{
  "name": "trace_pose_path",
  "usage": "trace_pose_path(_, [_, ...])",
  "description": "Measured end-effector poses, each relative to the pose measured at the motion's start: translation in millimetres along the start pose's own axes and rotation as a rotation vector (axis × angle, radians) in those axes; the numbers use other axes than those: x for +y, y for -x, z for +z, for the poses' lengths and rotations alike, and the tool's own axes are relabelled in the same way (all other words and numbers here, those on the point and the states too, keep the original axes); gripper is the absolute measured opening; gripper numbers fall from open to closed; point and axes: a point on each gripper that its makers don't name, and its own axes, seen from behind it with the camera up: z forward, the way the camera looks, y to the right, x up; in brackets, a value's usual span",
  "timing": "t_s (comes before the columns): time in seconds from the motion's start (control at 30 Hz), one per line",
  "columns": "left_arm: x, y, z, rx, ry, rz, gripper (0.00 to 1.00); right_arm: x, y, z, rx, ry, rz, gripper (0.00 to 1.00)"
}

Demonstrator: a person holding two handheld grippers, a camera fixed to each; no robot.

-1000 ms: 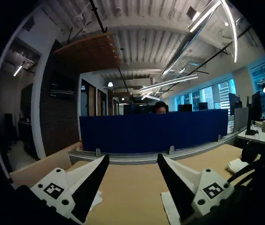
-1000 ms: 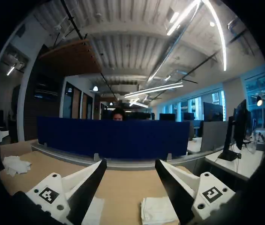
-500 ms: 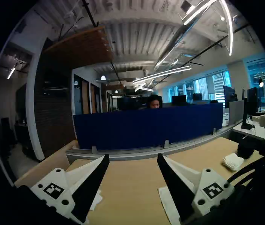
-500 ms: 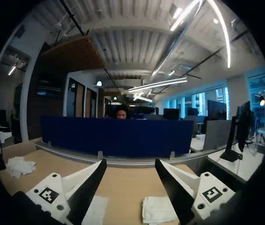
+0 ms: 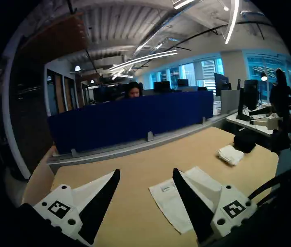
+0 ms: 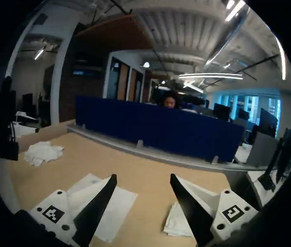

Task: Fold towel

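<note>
The flat towel [image 5: 167, 201] is seen unfolded, untouched; left gripper [image 5: 145, 171] and right gripper [image 6: 142, 176] are held spread and empty near it.

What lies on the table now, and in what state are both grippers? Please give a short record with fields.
table: light wood
flat towel: spread out, not yet folded
folded towel: right of the flat one, apart from it
crumpled towel: far left in the right gripper view
left gripper: open, empty
right gripper: open, empty
blue divider: behind the table
</note>
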Motion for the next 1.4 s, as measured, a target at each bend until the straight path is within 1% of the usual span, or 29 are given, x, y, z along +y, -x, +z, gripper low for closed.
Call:
trace_pose_path(0.07, [10.5,6,0.2,-0.03,0.047,0.013,0.94,-9,9,-1.6,-0.057,-0.049,-0.027,1.0])
trace_pose_path(0.17, [19.2,16,-0.1,-0.071,0.093,0.037,0.95,-21,21,-5.7,-0.124,-0.121,-0.064,1.0])
trace_pose_path(0.27, [24.7,24,0.3,-0.102,0.13,0.057,0.95,-31,30,-7.3,-0.176,-0.175,-0.09,1.0])
trace_pose_path(0.37, [27.6,29,1.7,-0.123,0.153,0.065,0.95,-36,34,-6.2,-0.197,-0.198,-0.099,1.0])
trace_pose_path(0.57, [34.1,38,3.5,-0.144,0.185,0.065,0.95,-45,42,-2.9,-0.214,-0.22,-0.09,1.0])
trace_pose_path(0.83, [44.7,69,7.2,-0.18,0.212,0.062,0.95,-55,66,4.9,-0.237,-0.233,-0.098,1.0])
trace_pose_path(1.07, [57.8,105,11.8,-0.211,0.24,0.056,0.95,-68,100,12.5,-0.265,-0.252,-0.094,1.0])
trace_pose_path(1.23, [69.3,134,16.9,-0.233,0.26,0.07,0.95,-77,125,17.9,-0.273,-0.262,-0.098,1.0])
trace_pose_path(1.4, [81.3,167,22.5,-0.264,0.278,0.089,0.95,-87,155,24.2,-0.293,-0.275,-0.098,1.0])
